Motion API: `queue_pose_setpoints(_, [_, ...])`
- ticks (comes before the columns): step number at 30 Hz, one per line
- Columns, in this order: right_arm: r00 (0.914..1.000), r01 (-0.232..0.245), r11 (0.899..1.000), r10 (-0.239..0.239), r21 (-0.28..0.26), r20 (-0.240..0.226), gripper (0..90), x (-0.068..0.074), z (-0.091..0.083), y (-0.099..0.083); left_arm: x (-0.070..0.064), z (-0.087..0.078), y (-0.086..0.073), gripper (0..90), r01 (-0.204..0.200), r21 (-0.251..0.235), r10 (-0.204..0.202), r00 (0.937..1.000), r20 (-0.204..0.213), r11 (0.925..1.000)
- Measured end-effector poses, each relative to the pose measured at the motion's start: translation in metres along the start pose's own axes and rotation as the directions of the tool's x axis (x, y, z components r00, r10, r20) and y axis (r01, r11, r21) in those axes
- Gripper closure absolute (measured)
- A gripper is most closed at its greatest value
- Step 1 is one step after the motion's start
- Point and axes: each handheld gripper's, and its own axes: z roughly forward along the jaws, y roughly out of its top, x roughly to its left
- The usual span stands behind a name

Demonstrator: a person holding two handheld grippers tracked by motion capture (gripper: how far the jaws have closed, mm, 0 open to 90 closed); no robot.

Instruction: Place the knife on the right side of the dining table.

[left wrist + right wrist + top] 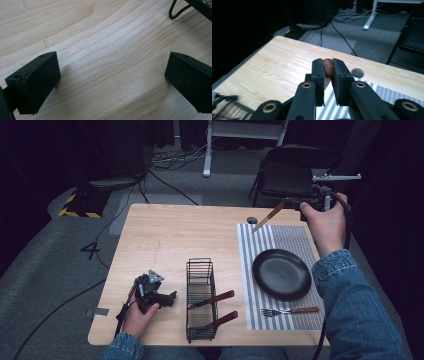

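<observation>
My right gripper (295,205) hangs above the far right of the table, shut on a wooden-handled knife (267,216) whose blade slants down toward the striped placemat (280,237). In the right gripper view the brown handle (328,67) is pinched between the jaws of the gripper (328,65). A black plate (281,274) lies on the placemat, with a fork (290,311) in front of it. Near the front left, my left gripper (170,297) rests on the table, open (112,75), with bare wood between its jaws.
A black wire basket (200,265) stands at the front middle with two brown-handled utensils (215,299) sticking out to the right. One basket foot (177,11) shows beside the left gripper. A black chair (295,170) and floor cables (175,160) lie beyond the table.
</observation>
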Motion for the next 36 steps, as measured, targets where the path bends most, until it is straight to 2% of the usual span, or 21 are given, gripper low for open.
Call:
queue_pose_setpoints(5, [0.9994,-0.029,1.000,0.029,0.005,0.021,80.6,-0.018,0.012,-0.006,0.000,0.000,0.000,0.2,0.001,-0.001,-0.001,1.0000,0.000,1.0000])
queue_pose_setpoints(10, [0.9986,-0.024,0.999,0.023,0.032,0.047,80.6,-0.029,0.025,-0.014,0.000,0.000,0.000,0.2,0.000,-0.001,0.000,1.0000,0.000,1.0000])
queue_pose_setpoints(12, [0.9986,-0.031,0.999,0.030,0.033,0.044,80.6,-0.032,0.030,-0.017,0.000,0.000,0.000,0.2,0.000,-0.001,0.000,1.0000,0.000,1.0000])
queue_pose_setpoints(14, [0.9985,-0.032,0.999,0.030,0.036,0.045,80.6,-0.033,0.032,-0.017,0.000,0.000,0.000,0.2,0.000,-0.001,0.000,1.0000,0.000,1.0000])
queue_pose_setpoints(16, [0.9984,-0.024,0.998,0.021,0.051,0.052,80.6,-0.034,0.043,-0.022,0.000,0.000,0.000,0.2,0.000,-0.001,0.000,1.0000,0.000,1.0000])
queue_pose_setpoints(23, [0.9986,-0.034,0.997,0.031,0.066,0.042,80.6,-0.036,0.065,-0.033,0.000,0.000,0.000,0.2,0.000,-0.001,0.000,1.0000,0.000,1.0000])
queue_pose_setpoints(25, [0.9982,-0.038,0.996,0.034,0.084,0.049,80.5,-0.039,0.074,-0.038,0.000,0.000,0.000,0.2,0.004,-0.002,-0.004,1.0000,0.000,1.0000])
queue_pose_setpoints(32, [0.9968,-0.052,0.993,0.046,0.106,0.065,80.5,-0.043,0.083,-0.041,0.000,0.000,0.000,0.2,0.002,-0.002,-0.002,1.0000,0.000,1.0000])
queue_pose_setpoints(36, [0.9948,-0.050,0.990,0.037,0.133,0.095,80.5,-0.045,0.085,-0.044,0.000,0.000,0.000,0.2,0.001,-0.002,-0.001,1.0000,0.000,1.0000])
